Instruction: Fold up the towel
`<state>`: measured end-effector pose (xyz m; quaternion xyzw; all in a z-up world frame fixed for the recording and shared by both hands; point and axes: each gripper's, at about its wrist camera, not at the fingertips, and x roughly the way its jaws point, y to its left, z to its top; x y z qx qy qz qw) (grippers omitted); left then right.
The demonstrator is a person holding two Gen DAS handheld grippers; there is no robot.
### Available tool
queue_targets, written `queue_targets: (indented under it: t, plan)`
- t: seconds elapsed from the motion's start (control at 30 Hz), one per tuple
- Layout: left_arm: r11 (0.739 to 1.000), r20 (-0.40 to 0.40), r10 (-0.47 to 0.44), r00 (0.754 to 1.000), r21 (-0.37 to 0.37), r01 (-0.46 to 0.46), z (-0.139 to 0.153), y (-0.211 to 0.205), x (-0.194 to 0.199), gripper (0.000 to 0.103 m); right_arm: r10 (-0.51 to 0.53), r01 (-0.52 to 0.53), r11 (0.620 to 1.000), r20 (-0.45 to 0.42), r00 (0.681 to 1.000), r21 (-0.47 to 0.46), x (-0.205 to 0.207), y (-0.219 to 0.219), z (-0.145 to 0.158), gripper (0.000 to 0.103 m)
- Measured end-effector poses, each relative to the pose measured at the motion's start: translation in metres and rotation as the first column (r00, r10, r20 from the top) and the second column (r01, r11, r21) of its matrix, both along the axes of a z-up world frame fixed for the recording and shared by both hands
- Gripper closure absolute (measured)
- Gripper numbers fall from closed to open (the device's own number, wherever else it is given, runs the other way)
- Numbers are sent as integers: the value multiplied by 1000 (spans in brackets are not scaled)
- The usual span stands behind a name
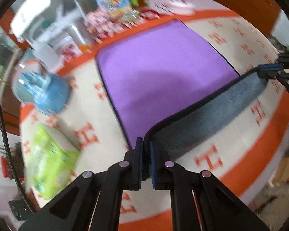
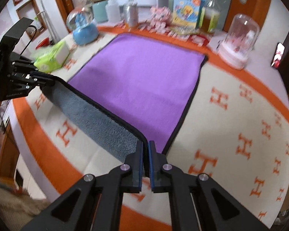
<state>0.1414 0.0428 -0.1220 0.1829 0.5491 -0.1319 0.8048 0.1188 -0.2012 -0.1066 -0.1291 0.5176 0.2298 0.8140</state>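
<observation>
Cream cloth with orange H marks and an orange border covers the table; clutter sits along its far edge.

Left wrist view: left gripper has its jaws pressed nearly together, pinching the black-trimmed near corner of the towel. Towel lies purple side up, near edge lifted so the grey underside shows. Right gripper enters at the right edge, clamped on the other near corner, hem stretched between the two. Blue snow globe and green tissue pack sit left of the towel, both blurred.

Right wrist view: right gripper jaws closed to a thin gap on the towel corner. Left gripper at left pinches the opposite corner. Far half of the towel lies flat on the cloth. Pink glass dome stands right of the towel, apart from it.
</observation>
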Motion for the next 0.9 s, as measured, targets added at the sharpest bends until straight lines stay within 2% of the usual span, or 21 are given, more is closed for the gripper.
queue_targets:
  t: [0.1, 0.23, 0.4, 0.57, 0.9]
  plan:
    - [998, 69, 50, 996, 31, -52, 13, -2, 28, 98, -42, 42, 999, 50, 998, 12, 25, 2, 12, 98]
    - [991, 121, 120, 985, 40, -125, 21, -3, 65, 98, -93, 93, 996, 115, 989, 5, 69, 7, 23, 98]
    - [976, 164, 190, 968, 72, -204, 16, -4, 119, 98, -136, 138, 990, 153, 979, -3, 122, 16, 26, 98]
    - [963, 164, 246, 955, 76, -260, 1, -4, 158, 97, -169, 175, 984, 152, 974, -32, 165, 24, 10, 98]
    - [941, 128, 312, 941, 97, -325, -39, -6, 210, 97, -212, 220, 973, 116, 970, -66, 218, 28, -24, 98]
